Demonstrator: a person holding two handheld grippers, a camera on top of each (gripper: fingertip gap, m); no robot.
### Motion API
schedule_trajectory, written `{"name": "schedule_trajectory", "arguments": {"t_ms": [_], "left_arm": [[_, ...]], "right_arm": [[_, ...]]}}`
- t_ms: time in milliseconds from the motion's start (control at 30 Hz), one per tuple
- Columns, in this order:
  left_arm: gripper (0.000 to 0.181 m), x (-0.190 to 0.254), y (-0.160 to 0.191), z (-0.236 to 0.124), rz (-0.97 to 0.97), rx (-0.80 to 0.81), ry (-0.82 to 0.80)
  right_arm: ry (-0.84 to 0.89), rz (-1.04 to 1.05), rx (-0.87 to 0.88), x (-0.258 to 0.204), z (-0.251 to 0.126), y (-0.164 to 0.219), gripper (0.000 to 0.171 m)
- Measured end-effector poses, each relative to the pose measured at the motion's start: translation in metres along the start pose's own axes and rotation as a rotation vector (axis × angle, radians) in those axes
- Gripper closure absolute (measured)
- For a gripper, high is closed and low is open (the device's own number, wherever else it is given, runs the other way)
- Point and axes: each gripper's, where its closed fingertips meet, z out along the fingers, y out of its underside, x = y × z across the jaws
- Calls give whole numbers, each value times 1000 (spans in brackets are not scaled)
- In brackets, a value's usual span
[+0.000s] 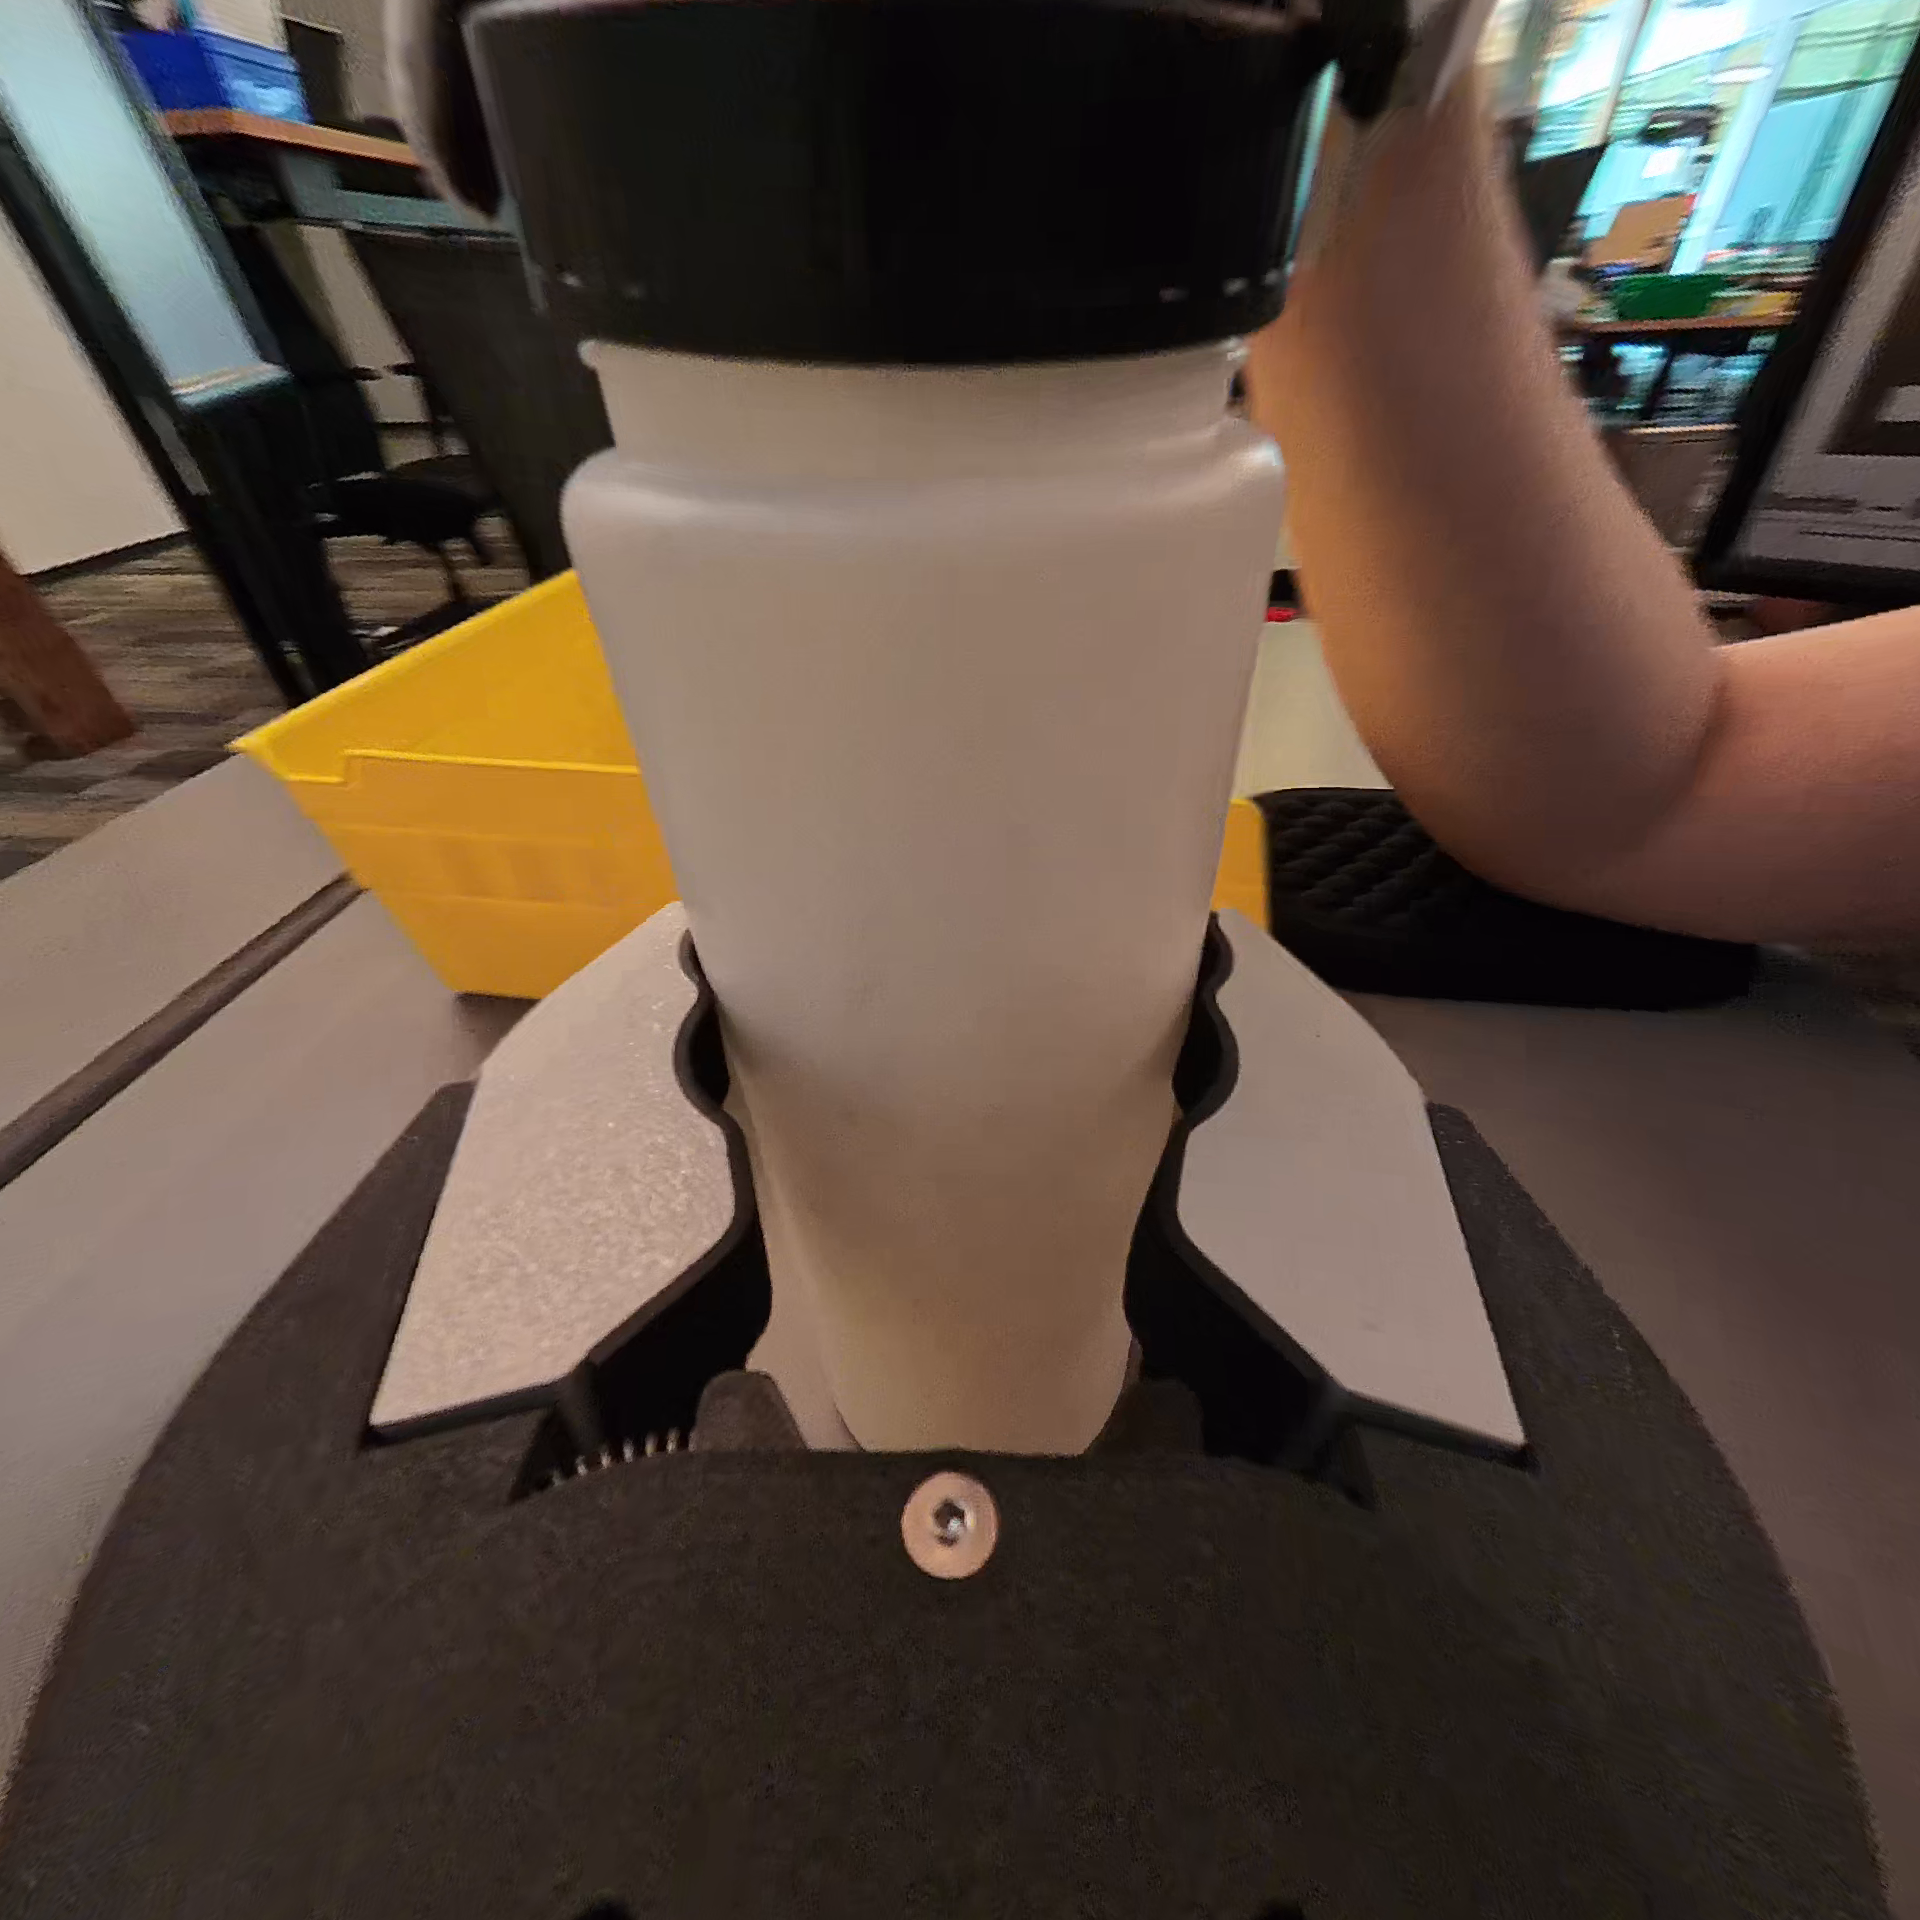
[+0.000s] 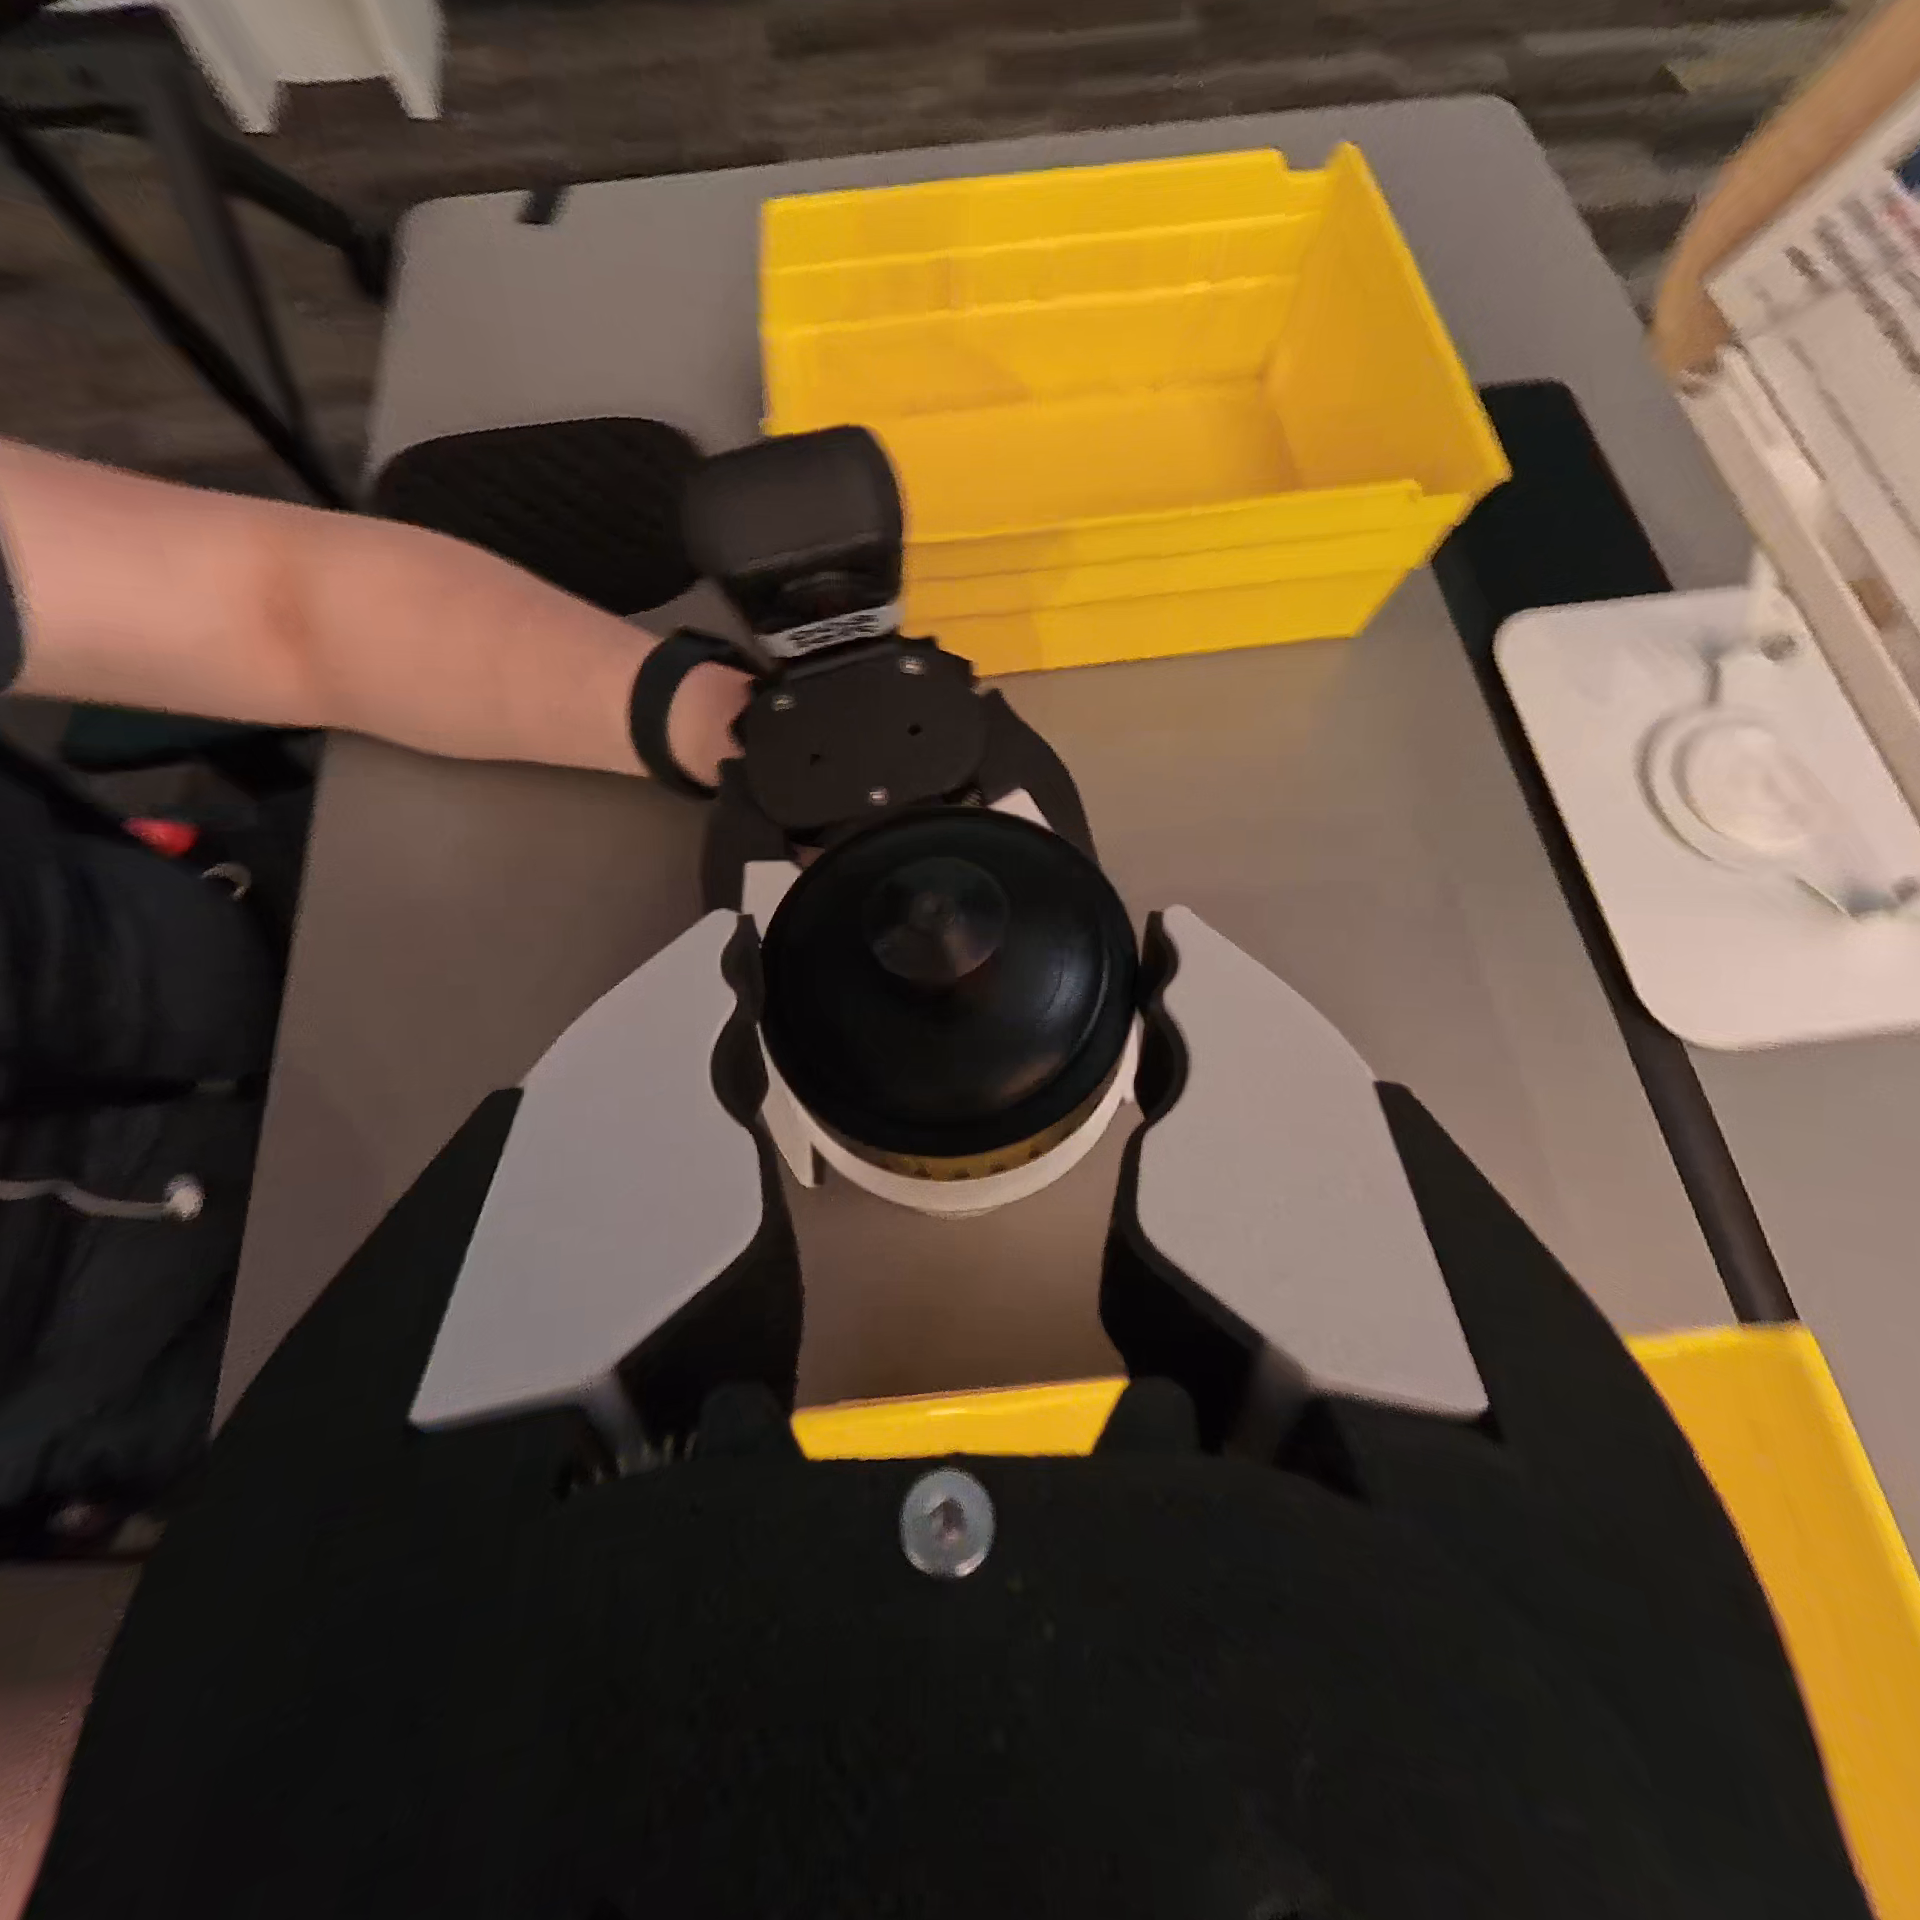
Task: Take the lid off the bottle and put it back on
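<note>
A white translucent bottle (image 1: 935, 831) stands upright on the grey table (image 2: 1299, 831). My left gripper (image 1: 951, 935) is shut on its lower body. The black lid (image 1: 894, 187) sits on the bottle's neck. In the right wrist view I look down on the lid (image 2: 945, 977), and my right gripper (image 2: 945, 987) is closed on it from above, one finger against each side. The right gripper's fingers (image 1: 1371, 62) show beside the lid at the top of the left wrist view. The left gripper's body (image 2: 862, 748) shows beyond the lid, held by a hand; its fingertips are hidden.
A yellow bin (image 2: 1091, 416) stands just behind the bottle, also in the left wrist view (image 1: 468, 810). A second yellow bin (image 2: 1818, 1558) is at the near right edge. A black mesh pad (image 1: 1455, 894) lies under a person's forearm (image 1: 1507, 623). A white tray (image 2: 1714, 831) sits to the right.
</note>
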Motion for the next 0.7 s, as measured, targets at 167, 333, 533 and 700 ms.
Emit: {"name": "schedule_trajectory", "arguments": {"t_ms": [167,333,533,700], "left_arm": [[95,32,-1,3,35,13,186],[95,55,-2,-3,39,46,332],[94,45,-1,0,51,29,266],[95,25,0,3,41,7,153]], "right_arm": [[-263,-149,91,-33,-8,4,100],[-517,-208,214,-58,-11,4,100],[-526,-203,267,-51,-13,3,100],[-357,-181,209,-33,-12,5,100]]}}
